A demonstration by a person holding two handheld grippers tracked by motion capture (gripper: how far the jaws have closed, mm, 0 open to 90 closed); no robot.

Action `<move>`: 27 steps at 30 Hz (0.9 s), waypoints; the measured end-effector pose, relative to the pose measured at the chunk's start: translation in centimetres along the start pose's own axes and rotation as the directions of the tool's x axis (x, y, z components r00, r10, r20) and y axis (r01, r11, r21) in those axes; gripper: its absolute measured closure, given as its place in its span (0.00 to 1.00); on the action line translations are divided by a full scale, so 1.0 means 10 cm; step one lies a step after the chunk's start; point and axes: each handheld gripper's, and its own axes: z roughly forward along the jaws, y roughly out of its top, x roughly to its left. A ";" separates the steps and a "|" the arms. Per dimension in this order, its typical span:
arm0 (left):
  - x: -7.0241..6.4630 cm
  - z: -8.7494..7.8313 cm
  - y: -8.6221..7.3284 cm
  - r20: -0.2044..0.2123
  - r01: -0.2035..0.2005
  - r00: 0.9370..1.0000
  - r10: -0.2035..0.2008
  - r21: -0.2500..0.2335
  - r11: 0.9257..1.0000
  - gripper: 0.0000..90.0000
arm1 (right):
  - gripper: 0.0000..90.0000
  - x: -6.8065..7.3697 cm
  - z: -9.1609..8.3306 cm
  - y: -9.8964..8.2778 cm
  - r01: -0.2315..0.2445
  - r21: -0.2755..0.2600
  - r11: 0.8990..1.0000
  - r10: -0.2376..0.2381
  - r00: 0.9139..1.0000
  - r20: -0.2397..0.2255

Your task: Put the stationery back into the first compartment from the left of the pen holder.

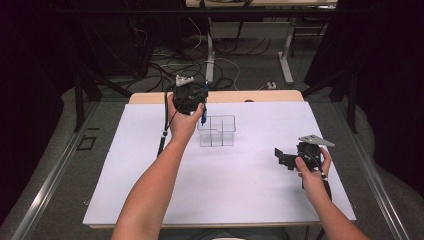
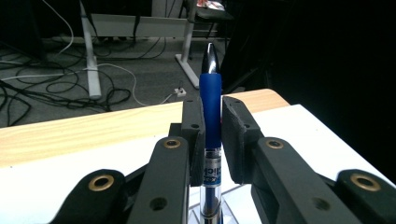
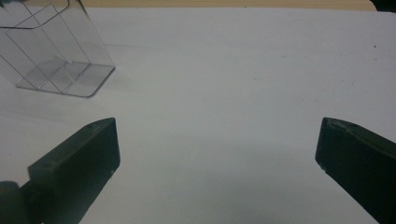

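In the high view, the left gripper [image 1: 198,107] is held up at the far side of the white sheet that covers the table [image 1: 150,165], just left of a clear plastic organiser box with inner dividers [image 1: 217,131]. The person's left hand [image 1: 182,122] wraps around the gripper's black body, and a grey three-cornered plate sits on top of it. A blue ballpoint pen with a clear barrel [image 1: 203,112] hangs from this gripper, close to the box's near-left corner; whether the pen touches the box cannot be told from here. The right gripper [image 1: 281,157] rests low over the sheet near the right edge, well apart from the box, with the right hand [image 1: 312,172] behind it and its own grey plate above

In the left gripper view, the two black jaws are nearly closed and pinch the pen [image 2: 211,121] between their pads [image 2: 194,130], at the join of the blue rubber grip and the clear printed barrel. The pen stands along the jaws, its silver tip pointing away from the camera towards the pale wooden table edge [image 2: 70,135] and the cable-strewn floor beyond. The clear barrel runs out of the bottom of this view

In the right gripper view, the jaws stand wide apart with only the bare white sheet [image 3: 224,93] between them, and they hold nothing. The clear box [image 3: 56,51] lies at the upper left, tilted in this view, and its compartments look empty
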 end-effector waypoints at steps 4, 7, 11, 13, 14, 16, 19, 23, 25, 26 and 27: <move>0.03 0.05 -0.02 -0.007 0.020 1.000 -0.020 0.008 1.000 0.89 | 0.00 0.00 0.00 0.00 0.006 -0.002 1.000 -0.006 1.000 -0.004; 0.05 0.09 -0.03 -0.014 0.022 1.000 -0.022 0.006 1.000 0.89 | 0.00 -0.01 0.01 0.00 0.002 0.000 1.000 -0.002 1.000 -0.005; 0.09 0.13 -0.04 -0.027 0.032 0.999 -0.032 0.014 0.999 0.89 | 0.00 -0.02 0.00 0.00 -0.003 -0.003 1.000 0.003 1.000 -0.006; 0.11 0.15 -0.05 -0.035 0.037 0.999 -0.037 0.019 0.999 0.89 | 0.00 -0.02 0.01 0.00 -0.003 -0.001 1.000 0.003 1.000 -0.006; 0.11 0.16 -0.06 -0.038 0.043 0.998 -0.042 0.026 0.999 0.89 | 0.00 -0.02 0.01 0.00 -0.004 -0.001 1.000 0.004 1.000 -0.007; 0.11 0.19 -0.07 -0.039 0.047 0.998 -0.046 0.028 0.999 0.89 | 0.00 -0.02 0.01 0.00 -0.002 -0.002 1.000 0.002 1.000 -0.007; 0.10 0.21 -0.09 -0.049 0.032 0.998 -0.030 0.040 0.999 0.89 | 0.00 -0.02 0.01 0.00 0.001 -0.003 1.000 -0.001 1.000 -0.009; 0.09 0.23 -0.10 -0.058 0.028 0.998 -0.025 0.043 0.999 0.89 | 0.00 -0.01 0.00 0.00 0.000 -0.006 1.000 0.000 1.000 -0.013; 0.09 0.24 -0.11 -0.068 0.022 0.998 -0.018 0.053 0.998 0.89 | 0.00 -0.01 0.00 0.00 0.002 -0.006 1.000 -0.002 1.000 -0.013; 0.09 0.24 -0.12 -0.069 0.024 0.997 -0.020 0.051 0.998 0.89 | 0.00 -0.01 0.00 0.00 0.004 -0.005 1.000 -0.004 1.000 -0.013; 0.10 0.24 -0.12 -0.073 0.023 0.997 -0.019 0.049 0.999 0.89 | 0.00 -0.01 0.00 0.00 0.004 -0.004 1.000 -0.004 1.000 -0.014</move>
